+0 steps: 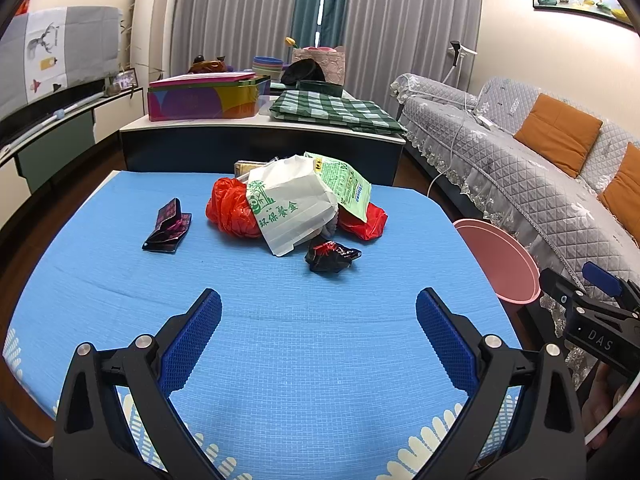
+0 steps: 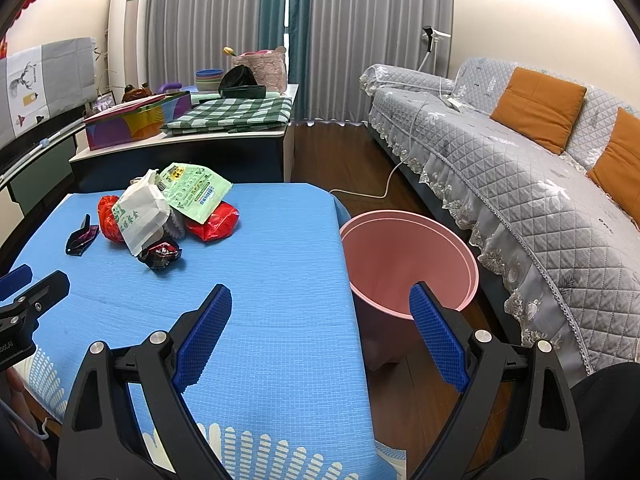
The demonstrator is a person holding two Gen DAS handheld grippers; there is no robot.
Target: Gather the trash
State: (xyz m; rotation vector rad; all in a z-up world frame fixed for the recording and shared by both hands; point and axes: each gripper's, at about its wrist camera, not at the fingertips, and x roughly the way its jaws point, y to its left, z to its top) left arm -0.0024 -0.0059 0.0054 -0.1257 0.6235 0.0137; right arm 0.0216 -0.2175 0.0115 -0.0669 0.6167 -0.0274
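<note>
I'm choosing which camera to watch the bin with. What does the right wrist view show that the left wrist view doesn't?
Only the right wrist view shows the pink bin's open mouth and inside, the floor beside it, and the left gripper at the edge. Only the left wrist view shows the right gripper and just a slice of the bin rim. Both show the blue table, the white paper bag, the green packet and the sofa.

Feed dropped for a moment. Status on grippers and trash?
Left gripper open, empty. Right gripper open, empty. Trash pile untouched on table; pink bin beside it. Nothing in the way.
</note>
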